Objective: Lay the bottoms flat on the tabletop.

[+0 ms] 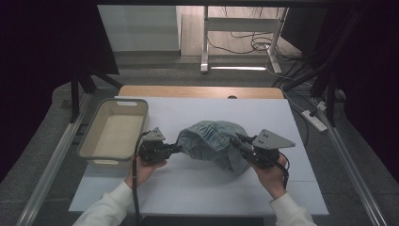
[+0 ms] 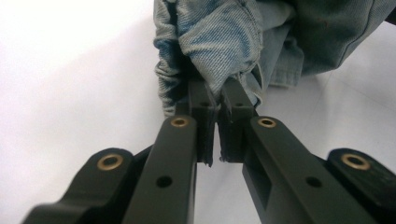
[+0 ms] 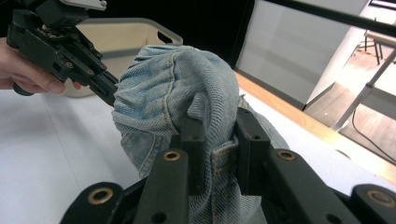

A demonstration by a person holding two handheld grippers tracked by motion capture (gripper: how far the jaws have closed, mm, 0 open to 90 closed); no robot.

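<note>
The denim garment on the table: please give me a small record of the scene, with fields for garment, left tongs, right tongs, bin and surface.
garment: bunched blue denim garment, lifted into a mound between both tongs
left tongs: left tongs shut on a fold at the garment's left end
right tongs: right tongs shut on a seamed fold at its right end
bin: beige plastic bin, left of the garment, nothing visible inside
surface: white table cover

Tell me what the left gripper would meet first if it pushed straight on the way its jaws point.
The left gripper is already shut on the denim garment, so more of that bundled cloth comes first. Beyond it, probably the right gripper, clamped on the far side, though depth is unclear.
</note>
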